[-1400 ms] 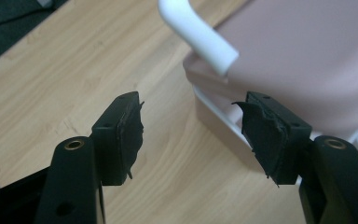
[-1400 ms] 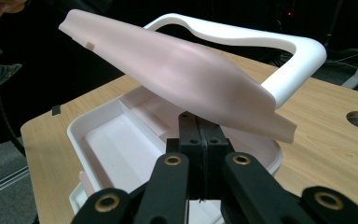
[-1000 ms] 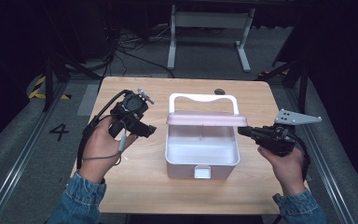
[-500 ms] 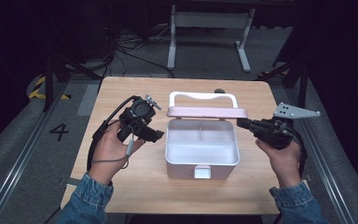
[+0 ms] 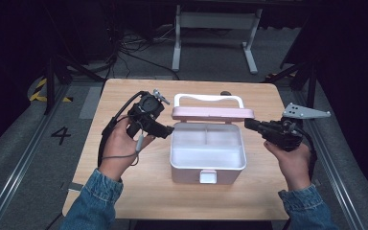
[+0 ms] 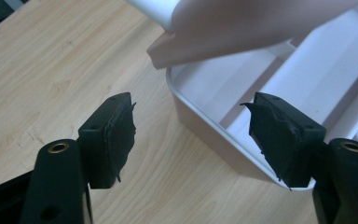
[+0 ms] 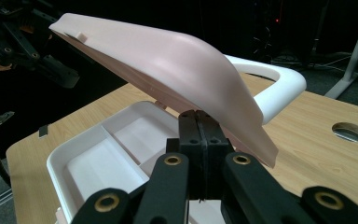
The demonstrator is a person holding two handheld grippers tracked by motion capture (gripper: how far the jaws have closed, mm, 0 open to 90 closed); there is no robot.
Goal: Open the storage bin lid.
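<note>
The person's forearms, both in denim sleeves, come in from the near edge of the high view, one on each side. The left hand (image 5: 120,148) is wrapped around the body of the left gripper (image 5: 168,132), whose tips point inward toward the middle; its cable loops down around the wrist. Its jaws have just been opening and stand wide apart in the left gripper view, pads (image 6: 119,135) bare, with nothing pressed between them. The right hand (image 5: 294,160) grips the right gripper (image 5: 247,124) from below, tips pointing inward toward the left hand's side, grey plate up. Its jaws are pressed flat together (image 7: 199,140).
</note>
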